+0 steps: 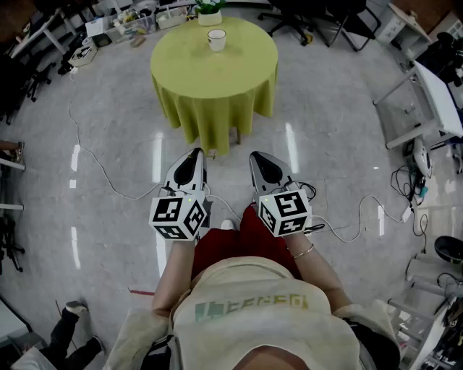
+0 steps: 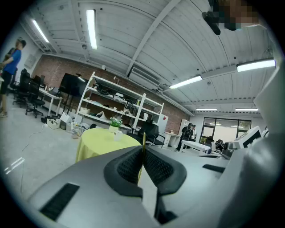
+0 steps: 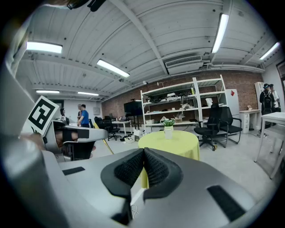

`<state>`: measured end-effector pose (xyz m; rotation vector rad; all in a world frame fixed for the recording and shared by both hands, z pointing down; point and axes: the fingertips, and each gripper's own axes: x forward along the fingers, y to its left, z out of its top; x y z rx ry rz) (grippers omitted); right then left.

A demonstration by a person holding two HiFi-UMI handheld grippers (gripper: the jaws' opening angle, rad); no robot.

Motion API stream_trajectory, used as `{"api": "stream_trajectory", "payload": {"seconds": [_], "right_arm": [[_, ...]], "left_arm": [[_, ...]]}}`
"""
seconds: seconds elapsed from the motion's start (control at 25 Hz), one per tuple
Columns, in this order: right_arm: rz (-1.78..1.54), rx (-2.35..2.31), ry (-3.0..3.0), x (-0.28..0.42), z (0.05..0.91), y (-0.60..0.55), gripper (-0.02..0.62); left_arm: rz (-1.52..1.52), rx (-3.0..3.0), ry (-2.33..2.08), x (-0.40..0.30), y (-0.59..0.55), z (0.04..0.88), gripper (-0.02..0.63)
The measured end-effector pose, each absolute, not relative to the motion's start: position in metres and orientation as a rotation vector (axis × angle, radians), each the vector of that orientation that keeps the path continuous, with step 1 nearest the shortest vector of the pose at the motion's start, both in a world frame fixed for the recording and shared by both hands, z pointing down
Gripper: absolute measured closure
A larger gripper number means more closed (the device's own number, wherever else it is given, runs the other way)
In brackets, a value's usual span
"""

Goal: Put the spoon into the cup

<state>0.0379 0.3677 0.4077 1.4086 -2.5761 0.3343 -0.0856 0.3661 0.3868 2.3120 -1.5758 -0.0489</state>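
Observation:
A white cup stands on a round table with a yellow-green cloth, a few steps ahead of me across the floor. No spoon shows in any view. My left gripper and right gripper are held side by side in front of my body, both pointing at the table and well short of it. The left gripper is shut with nothing between its pads; past it I see the table and the cup. The right gripper is shut and empty too.
A potted plant stands at the table's far edge. White cables trail over the grey floor. Office chairs, desks and shelving ring the room. People stand far off.

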Motion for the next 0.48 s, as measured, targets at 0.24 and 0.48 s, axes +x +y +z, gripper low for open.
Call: {"api": "stream_trajectory", "payload": {"seconds": [0.24, 0.48], "right_arm": [[0.337, 1.418, -2.578, 0.030, 0.409, 0.373, 0.560], [0.359, 1.431, -2.577, 0.028, 0.408, 0.368, 0.558]], "left_arm": [[-0.062, 2.308, -1.581, -0.099, 0.375, 0.388, 0.581], [-0.072, 2.308, -1.591, -0.108, 0.376, 0.384, 0.581]]}}
